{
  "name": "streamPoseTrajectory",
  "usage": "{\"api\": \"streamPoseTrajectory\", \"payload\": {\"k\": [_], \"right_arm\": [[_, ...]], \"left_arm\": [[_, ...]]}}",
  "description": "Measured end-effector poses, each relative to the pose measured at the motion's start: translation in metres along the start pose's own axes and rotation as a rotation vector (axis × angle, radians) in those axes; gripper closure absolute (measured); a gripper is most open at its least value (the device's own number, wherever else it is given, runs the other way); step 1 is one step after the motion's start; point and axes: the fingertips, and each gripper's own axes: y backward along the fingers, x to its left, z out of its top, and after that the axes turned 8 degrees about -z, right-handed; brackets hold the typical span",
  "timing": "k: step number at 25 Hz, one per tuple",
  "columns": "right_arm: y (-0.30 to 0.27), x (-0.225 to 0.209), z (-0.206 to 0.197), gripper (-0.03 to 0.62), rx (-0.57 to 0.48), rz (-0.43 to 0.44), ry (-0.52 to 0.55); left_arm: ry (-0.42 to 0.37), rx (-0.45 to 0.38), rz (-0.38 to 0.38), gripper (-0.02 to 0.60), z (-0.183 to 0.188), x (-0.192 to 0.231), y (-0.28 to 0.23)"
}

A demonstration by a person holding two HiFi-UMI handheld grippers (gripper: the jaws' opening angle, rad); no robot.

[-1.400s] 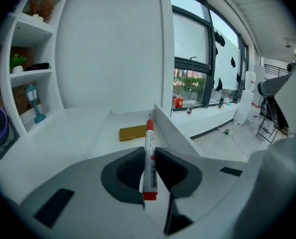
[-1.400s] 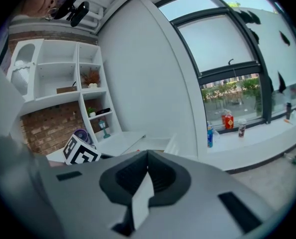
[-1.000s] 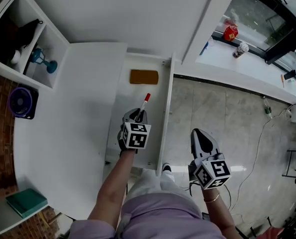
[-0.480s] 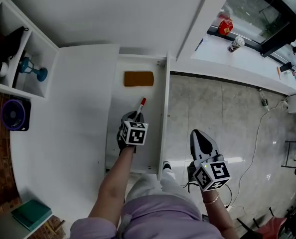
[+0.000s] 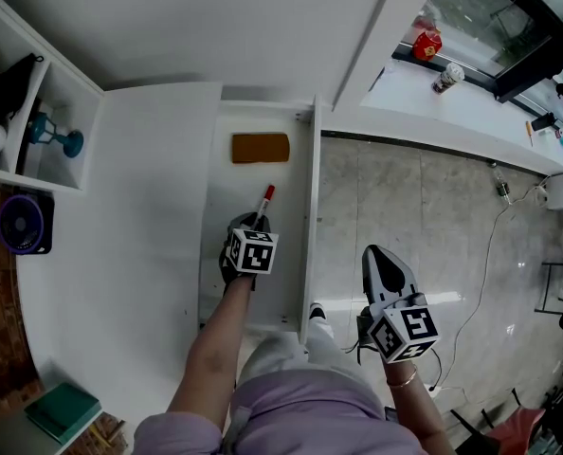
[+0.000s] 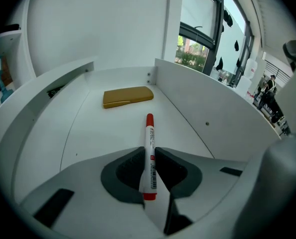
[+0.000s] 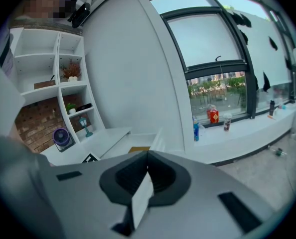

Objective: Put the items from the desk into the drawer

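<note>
My left gripper (image 5: 252, 221) (image 6: 149, 156) is shut on a white marker with a red cap (image 5: 263, 200) (image 6: 150, 148), held low inside the open white drawer (image 5: 227, 282) (image 6: 113, 128). The marker's cap points toward the drawer's back. A flat tan block (image 5: 260, 147) (image 6: 127, 96) lies on the drawer floor near the back wall, ahead of the marker. My right gripper (image 5: 386, 271) (image 7: 147, 172) hangs over the tiled floor to the right of the drawer, jaws shut with nothing between them.
The white desk (image 5: 120, 216) runs left of the drawer. Shelves (image 5: 21, 112) at far left hold a blue figure (image 5: 52, 134); a purple fan (image 5: 24, 224) and a green book (image 5: 63, 409) sit nearby. A window sill (image 5: 433, 93) with a red carton and a cup runs at the right.
The left gripper with the marker has sunk a little lower and nearer inside the drawer. The head view has shifted slightly. The right gripper has stayed where it was.
</note>
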Motion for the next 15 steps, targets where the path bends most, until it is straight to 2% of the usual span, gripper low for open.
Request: {"api": "streamPoseTrajectory", "payload": {"k": [6, 15], "right_arm": [[-0.0013, -0.0033, -0.0023, 0.589, 0.007, -0.004, -0.003], [0.0, -0.0054, -0.0052, 0.589, 0.01, -0.006, -0.008]], "left_arm": [[0.005, 0.029, -0.002, 0.515, -0.0065, 0.0005, -0.0074], [0.018, 0.029, -0.002, 0.511, -0.0068, 0.001, -0.0087]]}}
